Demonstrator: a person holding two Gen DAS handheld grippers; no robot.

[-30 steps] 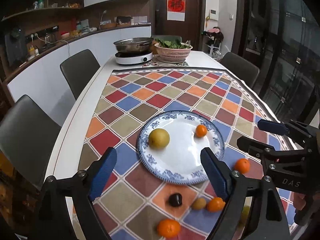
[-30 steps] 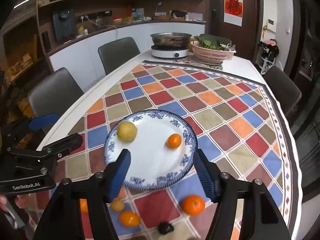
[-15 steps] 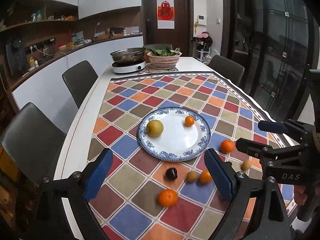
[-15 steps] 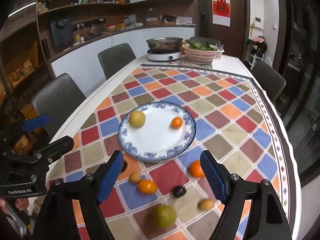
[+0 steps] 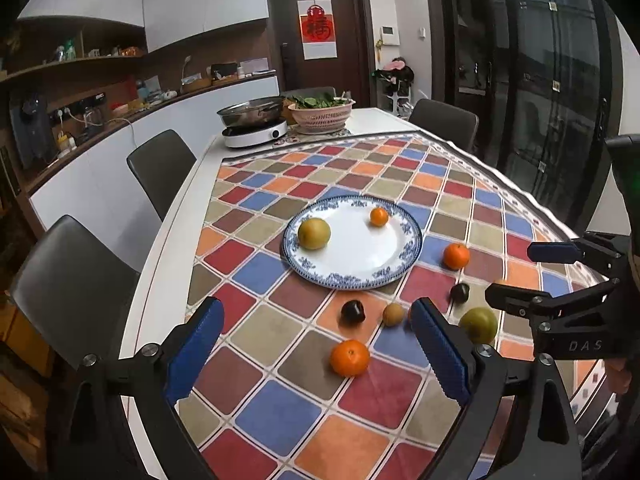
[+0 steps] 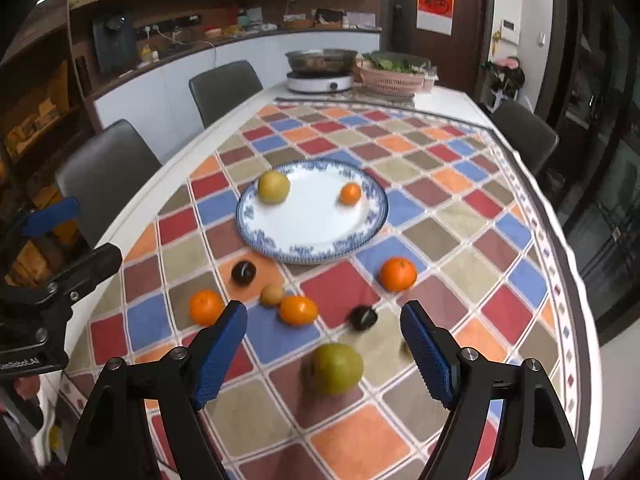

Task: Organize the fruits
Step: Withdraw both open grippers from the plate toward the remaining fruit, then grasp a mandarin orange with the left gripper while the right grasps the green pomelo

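The plate (image 5: 408, 236) sits mid-bench on the checkered cloth (image 5: 280, 412), holding a yellow-green pear (image 5: 314, 233) at its left side and a small orange (image 5: 379, 216) toward the far right rim, the two well apart. The rest of the fruit lies loose on the cloth nearer to me: an orange (image 5: 456, 256) just right of the plate, a dark plum (image 5: 352, 311) beside a small brownish fruit (image 5: 393, 314), a second dark plum (image 5: 459, 292), a big green pear (image 5: 478, 324) and a near orange (image 5: 349, 357). Another orange fruit (image 6: 298, 310) is almost wholly hidden in my left view behind my left tool's right finger; only my right view shows it plainly. There, the green pear is blurred, and something small at the inner edge of my right finger is too smeared to name. My left tool (image 5: 316, 356) hangs above the cloth with its jaws spread wide and nothing between them; my right tool (image 6: 322, 352) is likewise released, empty, over the green pear. At the bench's far end stand a pan (image 5: 250, 112) on a cooker and a pink basket (image 5: 322, 116) of greens.
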